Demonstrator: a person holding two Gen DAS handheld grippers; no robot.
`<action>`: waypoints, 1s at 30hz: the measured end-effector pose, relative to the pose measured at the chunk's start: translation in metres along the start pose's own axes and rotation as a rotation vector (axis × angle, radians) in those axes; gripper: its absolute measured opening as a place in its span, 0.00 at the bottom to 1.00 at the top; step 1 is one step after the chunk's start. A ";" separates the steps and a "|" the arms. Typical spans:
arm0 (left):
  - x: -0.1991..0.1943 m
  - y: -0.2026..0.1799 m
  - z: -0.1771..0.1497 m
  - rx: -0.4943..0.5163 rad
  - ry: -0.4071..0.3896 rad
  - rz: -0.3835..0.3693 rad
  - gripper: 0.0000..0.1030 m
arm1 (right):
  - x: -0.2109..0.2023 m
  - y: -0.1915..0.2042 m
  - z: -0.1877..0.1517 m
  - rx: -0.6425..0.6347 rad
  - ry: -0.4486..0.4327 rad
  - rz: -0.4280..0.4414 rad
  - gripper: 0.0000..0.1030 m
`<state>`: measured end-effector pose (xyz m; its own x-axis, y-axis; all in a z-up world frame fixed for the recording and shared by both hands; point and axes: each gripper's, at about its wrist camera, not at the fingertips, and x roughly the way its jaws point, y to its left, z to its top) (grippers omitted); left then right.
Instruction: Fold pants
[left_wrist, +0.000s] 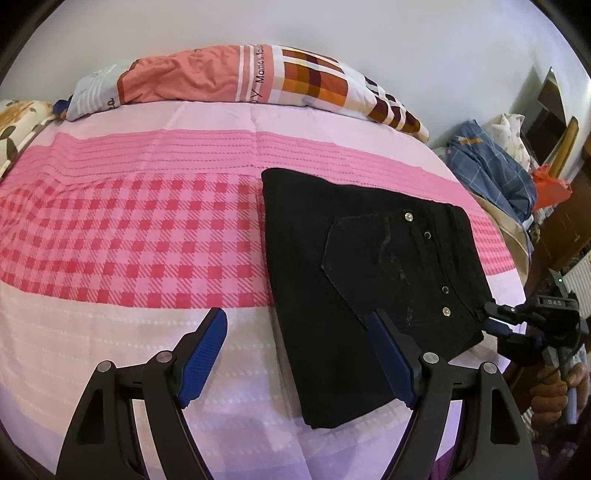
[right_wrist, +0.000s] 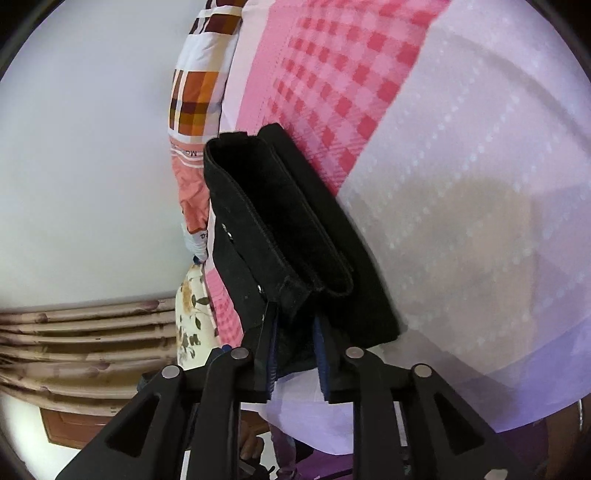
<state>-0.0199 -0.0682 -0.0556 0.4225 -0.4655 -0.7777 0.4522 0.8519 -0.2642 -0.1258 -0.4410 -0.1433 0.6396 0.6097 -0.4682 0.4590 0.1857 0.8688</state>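
Black pants lie folded into a thick rectangle on the pink checked bedsheet, back pocket and rivets facing up. My left gripper hovers open over the near left edge of the pants, its blue pads wide apart and gripping nothing. At the right, my right gripper sits on the waistband corner. In the right wrist view the stacked layers of the pants run away from the right gripper, whose pads are shut on the waistband corner.
A rolled quilt in orange, white and brown checks lies along the far side of the bed by the wall. A heap of clothes and wooden furniture stand beyond the right edge. A hand holds the right gripper's handle. Brown curtains hang at left.
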 end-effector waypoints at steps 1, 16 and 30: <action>0.000 0.000 0.001 0.000 -0.001 0.003 0.77 | -0.001 -0.001 0.001 0.009 0.009 0.024 0.30; 0.012 -0.003 0.017 0.115 -0.025 0.083 0.77 | 0.009 0.072 0.046 -0.425 -0.011 -0.266 0.85; 0.045 -0.014 0.025 0.244 0.019 0.182 0.77 | 0.054 0.060 0.064 -0.504 0.091 -0.239 0.82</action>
<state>0.0125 -0.1071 -0.0722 0.5003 -0.3044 -0.8106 0.5472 0.8367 0.0235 -0.0247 -0.4466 -0.1271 0.4881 0.5650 -0.6652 0.2191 0.6584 0.7201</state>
